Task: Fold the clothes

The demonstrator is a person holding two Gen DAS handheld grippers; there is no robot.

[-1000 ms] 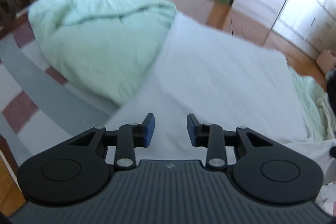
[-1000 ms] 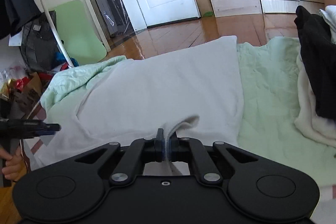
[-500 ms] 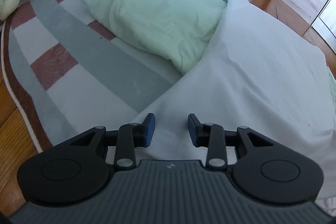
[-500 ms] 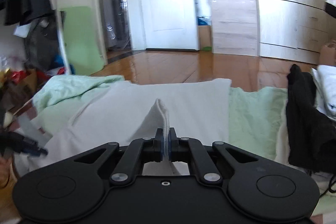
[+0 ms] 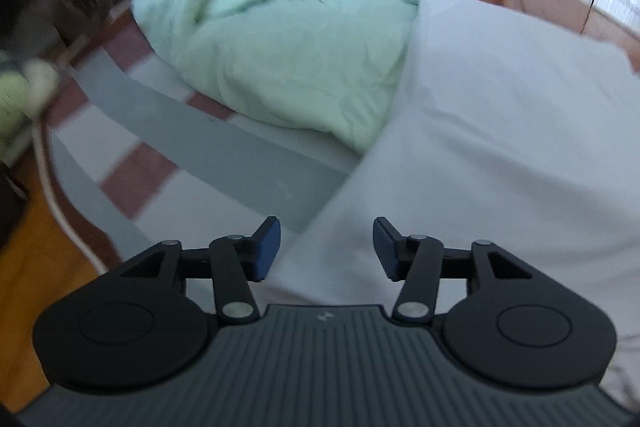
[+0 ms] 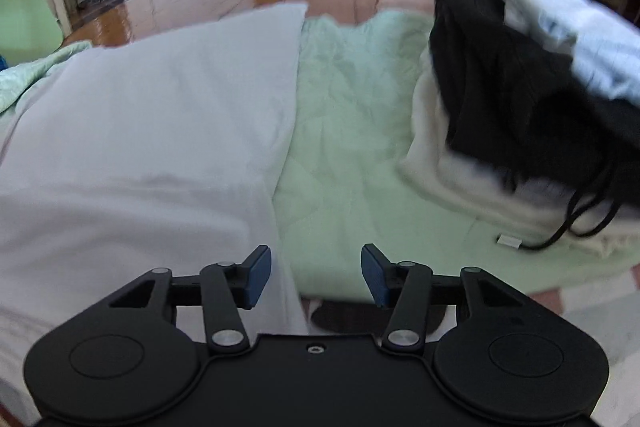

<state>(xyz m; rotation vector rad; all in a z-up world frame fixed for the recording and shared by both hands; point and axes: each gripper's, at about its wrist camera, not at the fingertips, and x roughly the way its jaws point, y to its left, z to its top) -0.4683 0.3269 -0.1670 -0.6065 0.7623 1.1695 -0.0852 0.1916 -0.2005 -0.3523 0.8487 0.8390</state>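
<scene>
Half a second ago the right gripper (image 6: 316,275) pinched a raised fold of the white garment (image 6: 144,131); now its jaws stand wide apart with nothing between them, hovering over the garment's right edge where it meets the pale green quilt (image 6: 352,131). The garment lies spread flat on the quilt. To the right, a pile of black clothing (image 6: 504,75) and light blue fabric (image 6: 580,43) rests on a cream blanket (image 6: 448,171). The left gripper (image 5: 326,247) is likewise released, held above the garment's (image 5: 500,147) left edge, near the striped rug (image 5: 224,155) and the bunched green quilt (image 5: 280,39).
</scene>
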